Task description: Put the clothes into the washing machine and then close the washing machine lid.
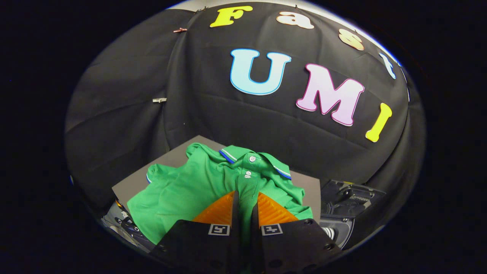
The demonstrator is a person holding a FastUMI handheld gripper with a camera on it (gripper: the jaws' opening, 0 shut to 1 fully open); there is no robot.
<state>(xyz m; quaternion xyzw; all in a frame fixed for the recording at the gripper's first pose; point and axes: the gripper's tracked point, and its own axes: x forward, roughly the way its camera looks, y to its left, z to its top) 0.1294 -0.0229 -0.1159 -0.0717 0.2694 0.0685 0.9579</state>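
One shirt [198, 186] is pinched at its placket in the clenched tool [245, 201], over the bench [129, 186]; loading the washer and closing its lid remain.

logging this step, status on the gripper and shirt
Gripper shut on green polo shirt, pinching the button placket. Shirt bunched on a grey board, collar beyond the fingers. Nothing between fingers and shirt; dark machine parts beside the board.

No readable text, square coded markers on the tongs [245, 196]
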